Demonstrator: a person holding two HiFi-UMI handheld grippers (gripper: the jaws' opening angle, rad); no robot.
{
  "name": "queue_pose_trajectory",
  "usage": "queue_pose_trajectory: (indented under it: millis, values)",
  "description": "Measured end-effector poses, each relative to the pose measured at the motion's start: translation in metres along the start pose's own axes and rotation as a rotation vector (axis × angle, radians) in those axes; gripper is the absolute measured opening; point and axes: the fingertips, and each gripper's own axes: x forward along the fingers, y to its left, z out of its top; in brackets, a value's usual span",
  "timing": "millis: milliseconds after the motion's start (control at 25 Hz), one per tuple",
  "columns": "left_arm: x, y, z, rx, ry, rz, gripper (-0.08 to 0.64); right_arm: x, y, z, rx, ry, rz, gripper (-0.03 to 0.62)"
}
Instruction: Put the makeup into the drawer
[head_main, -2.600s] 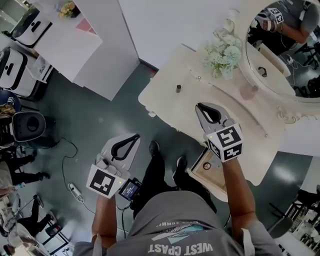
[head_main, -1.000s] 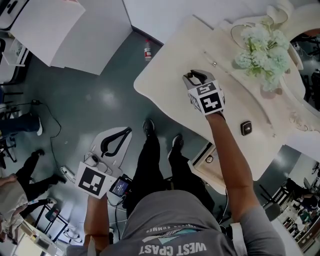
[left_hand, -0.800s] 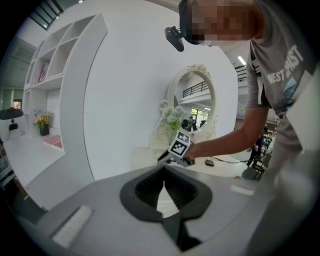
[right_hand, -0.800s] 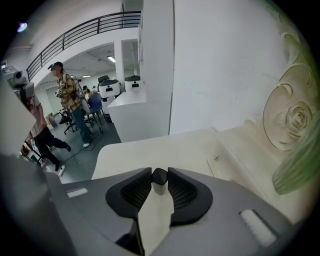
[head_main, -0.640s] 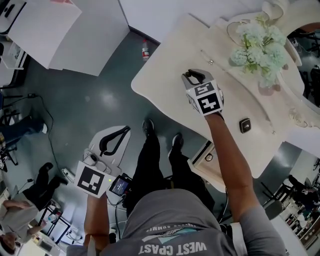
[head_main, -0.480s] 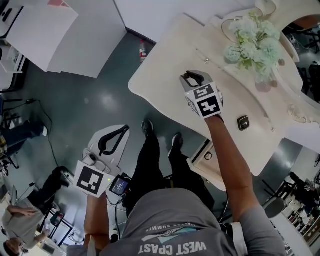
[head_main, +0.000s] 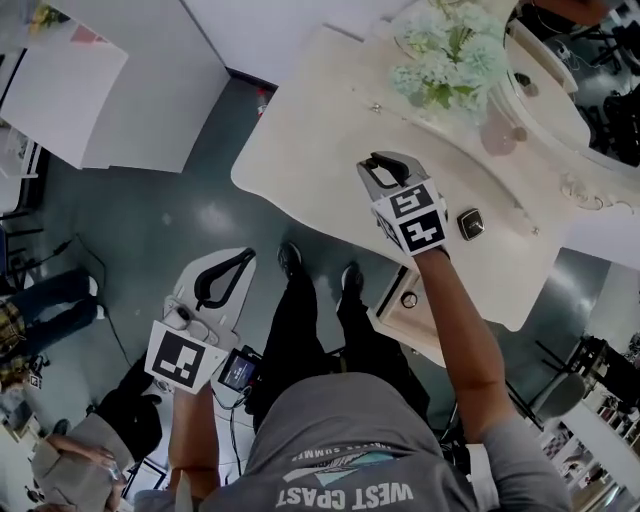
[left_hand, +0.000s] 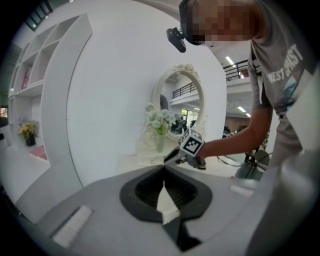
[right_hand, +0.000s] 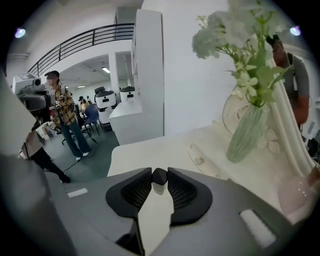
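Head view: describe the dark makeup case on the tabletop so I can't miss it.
Find the cream dressing table with the pale-green flower bouquet. The small dark squarish case lies flat on its top, just right of the right gripper's marker cube. It is the only dark thing lying loose there.

Seen through my remote feed, a staged dressing-room corner inside a large open lab hall: cream vanity worktop (head_main: 320, 120), oval mirror (left_hand: 182, 105) and flower vase (right_hand: 247, 132) against bare white partitions (right_hand: 147, 70), with a railed mezzanine (right_hand: 85, 40) and bystanders (right_hand: 65, 117) beyond.
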Motion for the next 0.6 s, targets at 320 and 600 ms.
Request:
queue_pose_trajectory:
  millis: [320, 600]
  values:
    - [0.028, -0.043, 0.017, 0.052, -0.011, -0.054, 0.002, -0.057, -0.022, -0.047, 0.077, -0.02, -0.038, 0.103]
    - [0.054, -0.072, 0.036, 0.095, -0.015, -0.109, 0.002, -0.102, -0.039, -0.091, 0.152, -0.021, -0.077, 0.103]
